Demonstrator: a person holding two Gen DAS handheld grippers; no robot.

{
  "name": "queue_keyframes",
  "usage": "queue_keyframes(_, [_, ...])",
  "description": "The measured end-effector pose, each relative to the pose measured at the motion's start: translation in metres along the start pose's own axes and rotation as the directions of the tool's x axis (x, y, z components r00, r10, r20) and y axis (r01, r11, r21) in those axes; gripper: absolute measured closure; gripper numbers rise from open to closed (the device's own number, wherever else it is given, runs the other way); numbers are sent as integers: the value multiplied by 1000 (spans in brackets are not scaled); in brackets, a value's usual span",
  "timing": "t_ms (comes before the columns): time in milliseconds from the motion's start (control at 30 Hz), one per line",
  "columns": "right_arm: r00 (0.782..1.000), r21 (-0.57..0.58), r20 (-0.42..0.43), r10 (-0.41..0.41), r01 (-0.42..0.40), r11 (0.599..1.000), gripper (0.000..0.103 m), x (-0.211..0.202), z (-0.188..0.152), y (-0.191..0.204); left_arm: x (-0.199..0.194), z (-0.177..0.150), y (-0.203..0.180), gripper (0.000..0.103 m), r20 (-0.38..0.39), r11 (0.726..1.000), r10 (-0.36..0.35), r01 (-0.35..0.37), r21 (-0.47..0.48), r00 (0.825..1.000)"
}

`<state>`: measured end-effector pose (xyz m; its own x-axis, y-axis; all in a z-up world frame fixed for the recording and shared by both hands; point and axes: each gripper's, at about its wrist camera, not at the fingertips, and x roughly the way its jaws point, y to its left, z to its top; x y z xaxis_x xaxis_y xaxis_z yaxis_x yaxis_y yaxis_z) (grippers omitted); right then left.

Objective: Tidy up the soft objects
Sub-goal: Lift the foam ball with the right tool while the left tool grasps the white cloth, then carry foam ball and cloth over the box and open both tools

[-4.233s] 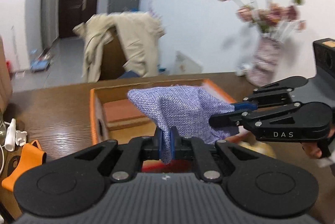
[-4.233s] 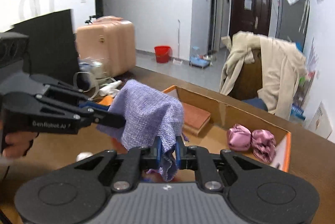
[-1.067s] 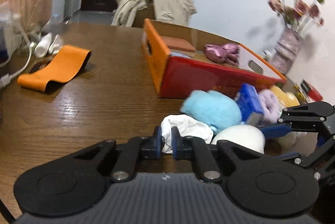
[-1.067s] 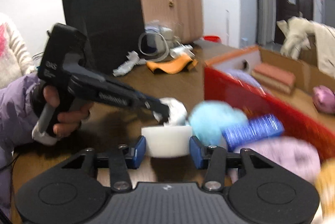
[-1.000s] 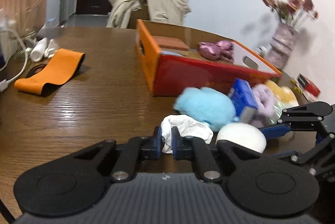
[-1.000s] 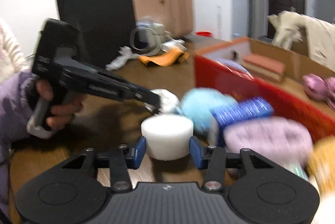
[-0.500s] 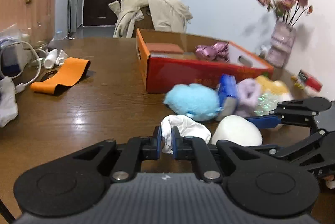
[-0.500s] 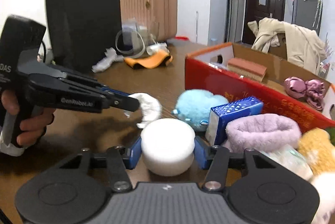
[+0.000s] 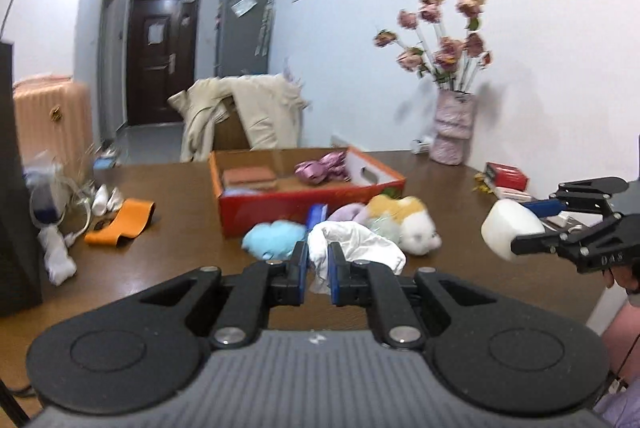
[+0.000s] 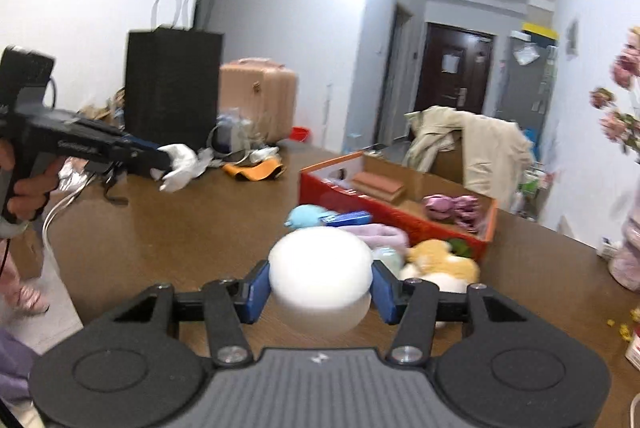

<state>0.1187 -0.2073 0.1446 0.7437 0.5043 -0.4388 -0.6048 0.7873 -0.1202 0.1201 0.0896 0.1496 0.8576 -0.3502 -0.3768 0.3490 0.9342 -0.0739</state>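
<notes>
My left gripper [image 9: 318,264] is shut on a crumpled white cloth [image 9: 356,244] and holds it above the table; it also shows in the right wrist view [image 10: 180,164]. My right gripper [image 10: 320,288] is shut on a white foam sponge [image 10: 320,272], lifted off the table, seen at the right in the left wrist view [image 9: 510,232]. The red-orange cardboard box [image 9: 312,194] holds a pink satin item [image 9: 320,168] and a brick-coloured pad [image 9: 248,176]. In front of it lie a blue plush [image 9: 274,240], a blue packet [image 9: 316,218], a lilac fluffy band [image 10: 380,230] and a yellow-white plush [image 9: 404,216].
An orange strap [image 9: 120,224], cables and white bits [image 9: 56,252] lie at the table's left. A black bag [image 10: 172,88] stands at the left edge. A flower vase [image 9: 454,136] and small red boxes [image 9: 506,180] are at the back right. A chair with a beige coat [image 9: 240,116] stands behind.
Both grippers have risen and pulled back from the pile, lifting the white cloth and the foam sponge off the table. Earlier they held the purple cloth over the box.
</notes>
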Motion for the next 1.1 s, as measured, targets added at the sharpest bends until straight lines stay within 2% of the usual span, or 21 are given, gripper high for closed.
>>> queue_keyframes(133, [1000,24,15,6,-6,1000,51,6,0,-8,22,5,-5,92,-23,999,-32,32,-5,999])
queue_keyframes(267, [1000,55,-27,14,-13,998,51,42,3,-22,53,12,5,92,-22,999,-47,47,18,999])
queue_keyframes(400, [997,39,-70,19,-16,999,51,88,14,-36,119,33,29,92,-87,999,-39,42,28,995])
queue_keyframes(500, [998,14,-61,-10,10,1000,51,123,44,-56,178,64,45,92,-124,998,-5,13,67,992])
queue_keyframes(667, [993,61,-106,-45,51,997,51,217,104,-112,291,110,74,91,-217,993,16,9,114,976])
queue_keyframes(767, [987,137,-157,-32,54,989,51,287,125,-146,355,114,90,91,-299,991,51,-11,137,953])
queue_keyframes(867, [972,155,-233,-38,76,985,51,367,137,-168,394,107,105,89,-374,988,61,-4,152,926])
queue_keyframes(900, [965,151,-261,-41,83,985,50,390,138,-173,402,104,108,81,-385,987,70,-7,163,920])
queue_keyframes(933, [955,149,-293,-53,100,984,50,414,137,-176,407,99,111,63,-391,987,74,-11,161,917])
queue_keyframes(967, [944,149,-326,-56,110,983,48,435,134,-179,408,94,116,55,-393,990,76,-22,141,916])
queue_keyframes(1000, [936,155,-348,-52,112,981,48,451,130,-181,409,90,118,52,-401,992,65,-17,123,914])
queue_keyframes(1067, [930,184,-367,-11,84,979,47,474,123,-185,401,88,118,45,-379,994,37,5,109,925])
queue_keyframes(1100, [929,203,-371,4,77,976,46,481,120,-188,398,87,117,37,-371,994,35,6,108,928])
